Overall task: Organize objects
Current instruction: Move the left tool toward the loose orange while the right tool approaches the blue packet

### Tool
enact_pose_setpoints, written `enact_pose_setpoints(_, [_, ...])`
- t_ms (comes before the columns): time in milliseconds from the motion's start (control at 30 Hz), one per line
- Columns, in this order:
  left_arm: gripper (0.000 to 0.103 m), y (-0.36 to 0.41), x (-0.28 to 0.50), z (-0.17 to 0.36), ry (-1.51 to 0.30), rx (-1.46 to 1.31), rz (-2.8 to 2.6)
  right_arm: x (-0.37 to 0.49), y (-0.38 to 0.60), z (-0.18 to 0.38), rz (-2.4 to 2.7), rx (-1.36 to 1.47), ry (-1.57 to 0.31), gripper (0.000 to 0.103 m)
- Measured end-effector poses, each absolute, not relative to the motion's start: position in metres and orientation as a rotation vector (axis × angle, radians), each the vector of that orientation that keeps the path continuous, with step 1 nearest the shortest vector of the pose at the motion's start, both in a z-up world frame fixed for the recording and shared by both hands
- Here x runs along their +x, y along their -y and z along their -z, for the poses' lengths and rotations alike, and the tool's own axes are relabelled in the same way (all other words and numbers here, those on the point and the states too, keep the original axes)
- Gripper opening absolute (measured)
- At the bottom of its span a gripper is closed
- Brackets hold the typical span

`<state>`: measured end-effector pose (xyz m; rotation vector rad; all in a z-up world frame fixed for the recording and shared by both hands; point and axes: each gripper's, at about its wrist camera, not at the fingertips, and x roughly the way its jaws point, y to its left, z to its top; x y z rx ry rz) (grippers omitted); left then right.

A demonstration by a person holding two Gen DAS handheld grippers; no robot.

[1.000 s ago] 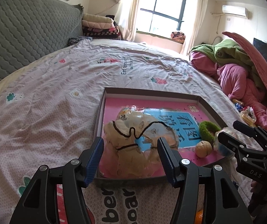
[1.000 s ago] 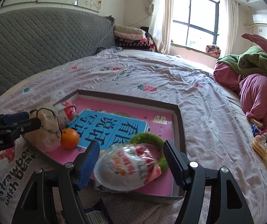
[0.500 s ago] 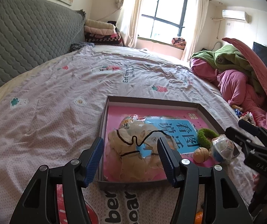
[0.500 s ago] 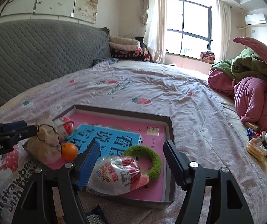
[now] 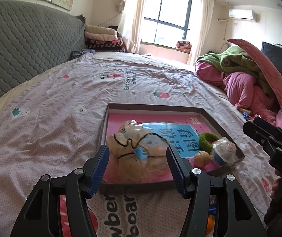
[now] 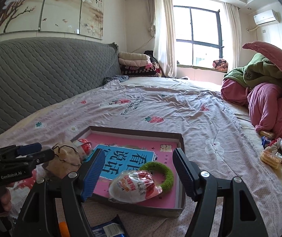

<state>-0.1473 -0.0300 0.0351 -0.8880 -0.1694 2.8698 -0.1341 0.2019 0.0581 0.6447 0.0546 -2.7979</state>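
Observation:
A shallow brown box with a pink floor [image 5: 154,109] [image 6: 181,142] lies on the bed. In it are a beige cloth pouch with black cord [image 5: 139,152] [image 6: 66,158], a green fuzzy ring [image 5: 207,139] [image 6: 160,172], a wrapped egg-shaped toy [image 5: 223,151] [image 6: 133,185] and a small tan ball [image 5: 201,158]. My left gripper [image 5: 137,169] is open and empty, just before the box's near edge. My right gripper [image 6: 139,174] is open and empty, above the egg toy's side of the box.
A grey quilted headboard [image 6: 42,79] runs along the left. Pink and green bedding [image 6: 269,98] is piled at the right. Snack packets [image 6: 271,154] lie on the sheet at the right. A blue packet [image 6: 107,228] lies under my right gripper.
Both grippers have drawn back and up from the box. The pouch and the egg toy stay in the box, no longer between the fingers.

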Motion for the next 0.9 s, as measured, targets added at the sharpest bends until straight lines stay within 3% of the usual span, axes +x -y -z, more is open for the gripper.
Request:
enact_pose_setpoints(33, [0.069, 0.028, -0.146, -0.036, 0.164, -0.883, -2.869, -0.131, -0.202, -0.058, 2.803, 0.637, -0.056, 0.071])
enact_pose_setpoints(900, [0.071, -0.001, -0.093, -0.027, 0.077, -0.891, -2.833, -0.084, -0.200, -0.048, 2.754, 0.641, -0.212, 0.073])
